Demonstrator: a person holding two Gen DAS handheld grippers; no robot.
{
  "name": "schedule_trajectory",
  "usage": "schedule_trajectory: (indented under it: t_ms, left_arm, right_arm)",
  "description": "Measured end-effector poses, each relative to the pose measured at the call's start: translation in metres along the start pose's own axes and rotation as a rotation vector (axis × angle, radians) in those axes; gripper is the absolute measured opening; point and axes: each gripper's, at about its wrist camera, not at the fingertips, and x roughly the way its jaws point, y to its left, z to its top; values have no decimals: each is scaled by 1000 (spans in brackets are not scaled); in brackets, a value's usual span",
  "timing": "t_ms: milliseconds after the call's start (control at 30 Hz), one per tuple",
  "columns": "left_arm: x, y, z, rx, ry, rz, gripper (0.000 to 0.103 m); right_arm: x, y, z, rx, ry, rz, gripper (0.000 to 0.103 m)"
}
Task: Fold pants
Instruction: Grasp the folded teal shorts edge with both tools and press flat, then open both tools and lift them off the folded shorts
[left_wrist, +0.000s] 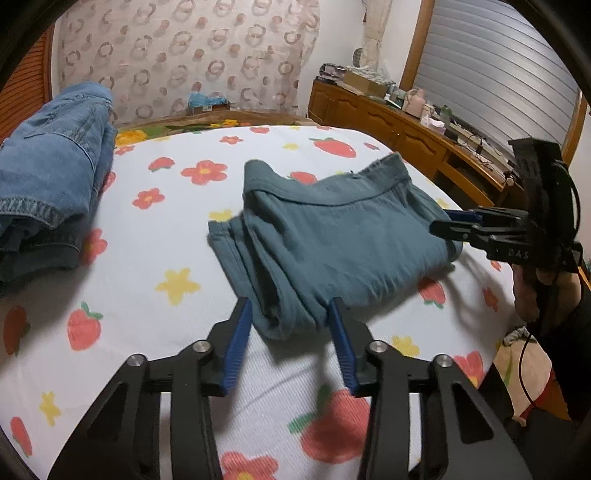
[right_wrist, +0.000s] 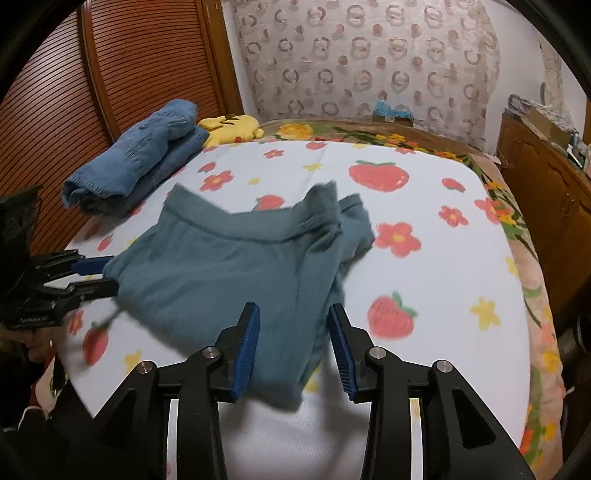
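My folded teal knit pants (left_wrist: 332, 236) lie on the strawberry-print bed (left_wrist: 155, 258). Both my left fingers (left_wrist: 291, 332) and right fingers (right_wrist: 295, 343) straddle fabric edges, open, gripping nothing; withdrawing carelessly could snag and undo the fold.

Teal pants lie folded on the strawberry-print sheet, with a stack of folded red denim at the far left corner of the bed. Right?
Not quite: the denim stack is blue, not red, as the right wrist view shows. The teal pants do lie folded on the strawberry-print sheet.
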Motion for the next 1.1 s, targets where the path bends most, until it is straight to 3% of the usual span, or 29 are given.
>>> schedule_trajectory:
  t_ms: [100, 300, 433, 667, 800, 833, 1100]
  left_arm:
    - [1, -2, -3, 3, 2, -9, 33]
    - [-1, -3, -2, -1, -4, -6, 31]
    - [-1, -2, -2, -1, -2, -5, 30]
    - [-4, -4, -4, 4, -15, -17, 20]
    - [-9, -3, -5, 2, -34, -31, 12]
    - [-10, -2, -5, -1, -34, -31, 11]
    - [-12, 0, -7, -7, -27, -39, 9]
  right_arm:
    - [-8, 1, -9, 11, -6, 12, 40]
    - [-24, 2, -25, 19, -18, 37, 40]
    - [-21, 5, -32, 0, 1, 24, 40]
    - [-9, 7, -30, -12, 16, 8, 40]
    - [-12, 5, -31, -7, -14, 18, 12]
    - [-14, 3, -31, -2, -24, 27, 9]
    - [-31, -2, -37, 22, -90, 5, 5]
